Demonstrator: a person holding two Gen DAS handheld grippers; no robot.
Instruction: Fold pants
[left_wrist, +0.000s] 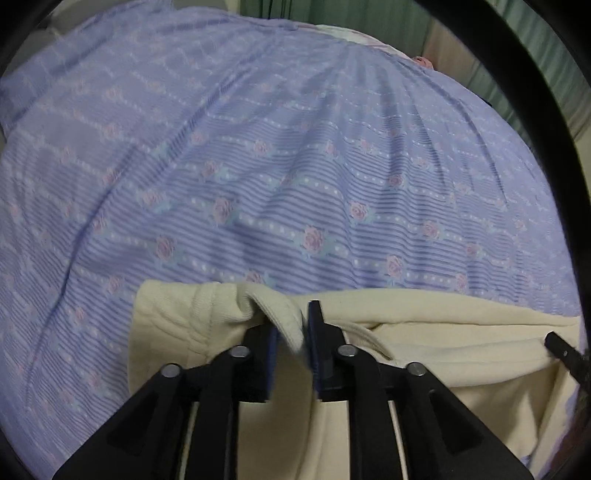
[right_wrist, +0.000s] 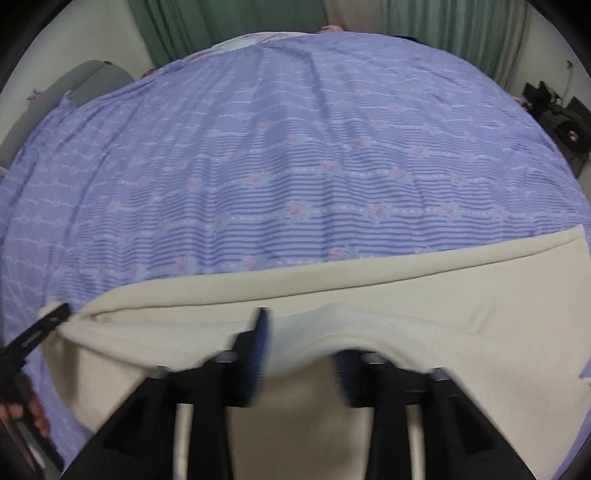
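Left wrist view: the left gripper (left_wrist: 293, 328) is pinched on a rolled edge of the cream pants (left_wrist: 443, 343), which lie on a purple flowered bedspread (left_wrist: 258, 166); green curtains (left_wrist: 369, 22) hang behind. Right wrist view: the right gripper (right_wrist: 301, 343) stands apart-jawed with pants cloth (right_wrist: 369, 288) bulging between, grip blurred, cannot tell; a grey chair (right_wrist: 92, 81) stands beside the bed.

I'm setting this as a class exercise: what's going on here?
A person is folding cream pants on a bed with a purple floral sheet. The left gripper pinches a bunched edge of the fabric. The right gripper has fabric draped between its spread fingers; the blur hides whether it grips.
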